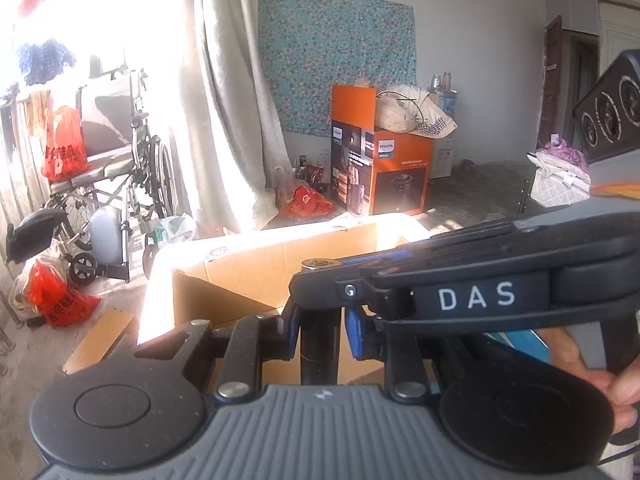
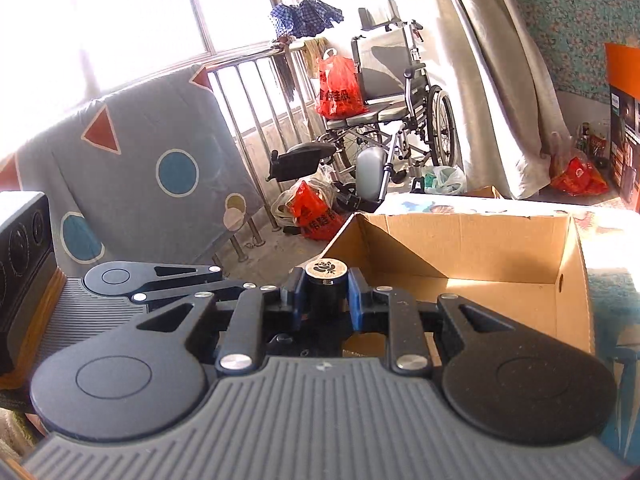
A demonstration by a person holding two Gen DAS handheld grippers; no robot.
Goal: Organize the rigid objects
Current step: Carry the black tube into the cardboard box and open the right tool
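A black tube (image 1: 320, 354) with a round rose-stamped metal cap (image 2: 325, 269) stands upright between both grippers, above the near side of an open cardboard box (image 2: 460, 248). My left gripper (image 1: 320, 332) is shut on the tube's lower body with its blue pads. My right gripper (image 2: 325, 300) is shut on the same tube just under the cap. In the left wrist view the right gripper (image 1: 320, 282) reaches across from the right, over my left fingers. In the right wrist view the left gripper (image 2: 240, 280) comes in from the left, its tips hidden. The cardboard box (image 1: 240, 280) looks empty where its inside shows.
A wheelchair (image 2: 400, 100) and red plastic bags (image 2: 308, 208) stand by the railing beyond the box. An orange appliance carton (image 1: 380, 160) stands by the far wall beside a curtain (image 1: 232, 100). A black speaker-like unit (image 2: 20, 248) is at the left. A hand (image 1: 616, 392) grips the right tool.
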